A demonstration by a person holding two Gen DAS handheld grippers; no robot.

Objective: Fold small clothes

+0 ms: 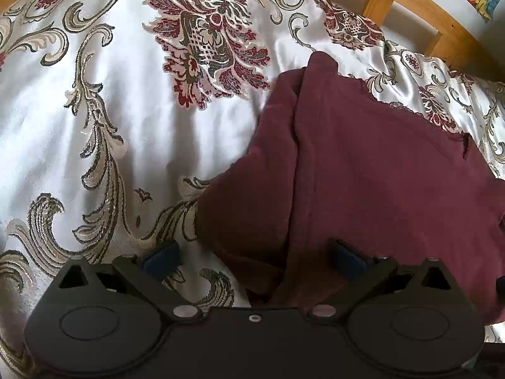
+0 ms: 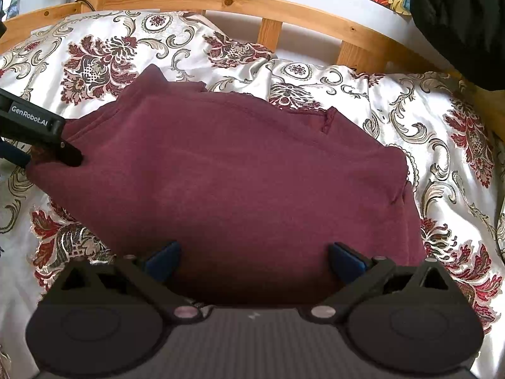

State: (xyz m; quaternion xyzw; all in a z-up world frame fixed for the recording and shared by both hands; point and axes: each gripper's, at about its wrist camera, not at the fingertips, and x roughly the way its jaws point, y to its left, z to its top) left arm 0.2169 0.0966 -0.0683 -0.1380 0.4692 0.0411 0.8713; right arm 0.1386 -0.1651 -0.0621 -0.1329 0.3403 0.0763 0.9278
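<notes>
Maroon garment (image 2: 240, 183) folded on the bed, straight ahead of both tools.

It lies just beyond the right tool (image 2: 254, 262), whose jaws gape wide and hold nothing; the left tool (image 1: 254, 260), equally wide and empty, straddles its near-left edge. Around it spreads a white satin bedspread (image 1: 94, 126) with burgundy floral damask. Beyond runs a wooden bed frame (image 2: 271, 9), then a white wall; a black object (image 2: 460, 22) hangs at upper right.

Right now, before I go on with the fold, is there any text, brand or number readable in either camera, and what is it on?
"GenRobot.AI": white lettering on the black body of the left gripper, seen at the left edge of the right wrist view, by the maroon garment.
Nothing else: no readable text on the garment, the bedspread, the wooden bed frame or the right gripper.
</notes>
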